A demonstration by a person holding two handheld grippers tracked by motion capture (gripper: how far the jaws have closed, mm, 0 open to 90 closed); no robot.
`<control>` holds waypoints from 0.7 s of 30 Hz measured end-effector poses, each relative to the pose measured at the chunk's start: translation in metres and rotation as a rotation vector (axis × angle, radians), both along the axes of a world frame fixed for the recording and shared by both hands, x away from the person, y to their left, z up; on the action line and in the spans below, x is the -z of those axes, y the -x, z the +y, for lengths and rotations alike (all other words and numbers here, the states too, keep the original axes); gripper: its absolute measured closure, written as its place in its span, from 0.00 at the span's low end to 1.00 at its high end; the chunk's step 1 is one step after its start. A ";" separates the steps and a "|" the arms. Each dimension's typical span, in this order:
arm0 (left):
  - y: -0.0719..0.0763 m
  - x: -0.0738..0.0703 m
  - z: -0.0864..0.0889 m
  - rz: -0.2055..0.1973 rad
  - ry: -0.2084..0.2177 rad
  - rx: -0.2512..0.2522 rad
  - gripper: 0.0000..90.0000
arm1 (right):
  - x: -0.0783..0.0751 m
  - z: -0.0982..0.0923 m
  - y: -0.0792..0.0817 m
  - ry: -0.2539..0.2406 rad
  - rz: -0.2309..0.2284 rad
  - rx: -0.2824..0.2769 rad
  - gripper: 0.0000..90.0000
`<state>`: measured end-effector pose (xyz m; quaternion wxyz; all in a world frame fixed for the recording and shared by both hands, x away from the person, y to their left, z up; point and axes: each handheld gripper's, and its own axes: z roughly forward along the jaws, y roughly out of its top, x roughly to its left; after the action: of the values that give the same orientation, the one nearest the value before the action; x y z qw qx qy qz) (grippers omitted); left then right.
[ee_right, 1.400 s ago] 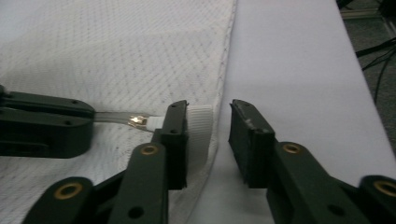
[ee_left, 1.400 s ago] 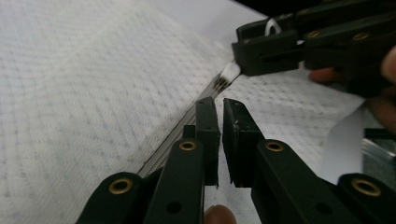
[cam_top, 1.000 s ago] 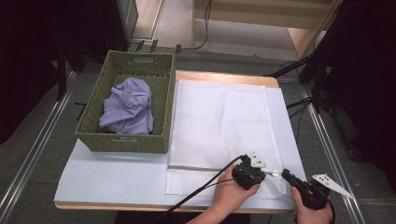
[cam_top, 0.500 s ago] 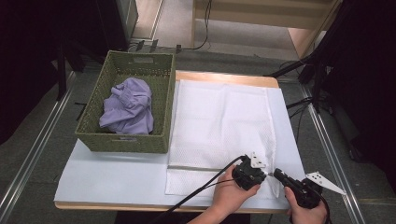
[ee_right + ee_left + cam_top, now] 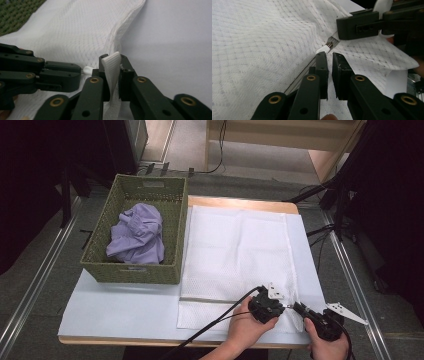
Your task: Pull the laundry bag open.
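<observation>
A white mesh bag [image 5: 235, 250] lies flat on the table, its zipper [image 5: 299, 75] running along the near part. My left gripper [image 5: 286, 306] [image 5: 329, 56] rests on the bag, jaws close together, with the white zipper pull [image 5: 323, 49] at its tips. I cannot tell whether the pull is pinched. My right gripper [image 5: 296, 307] [image 5: 113, 58] meets it tip to tip from the right. It pinches a white fabric tab [image 5: 111, 67] at the bag's edge, and its jaws have just been opening a little.
A green woven basket [image 5: 145, 182] stands at the left of the table and holds a crumpled lilac cloth [image 5: 137, 232]. White table surface [image 5: 120, 300] shows in front of the basket. Cables trail off the near edge. Metal rails run along both sides of the table.
My right hand has edged left, bringing its tips up to the left gripper. The left hand has stayed put on the bag.
</observation>
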<state>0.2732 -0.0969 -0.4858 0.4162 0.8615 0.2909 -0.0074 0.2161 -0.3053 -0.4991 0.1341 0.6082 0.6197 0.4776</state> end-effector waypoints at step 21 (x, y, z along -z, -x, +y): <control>-0.012 0.000 0.017 0.116 0.127 0.009 0.48 | -0.025 0.018 0.013 0.068 -0.248 -0.096 0.98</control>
<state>0.2849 -0.0797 -0.4853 0.4523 0.8327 0.3098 -0.0775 0.2036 -0.2876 -0.4740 0.2072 0.5092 0.6425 0.5338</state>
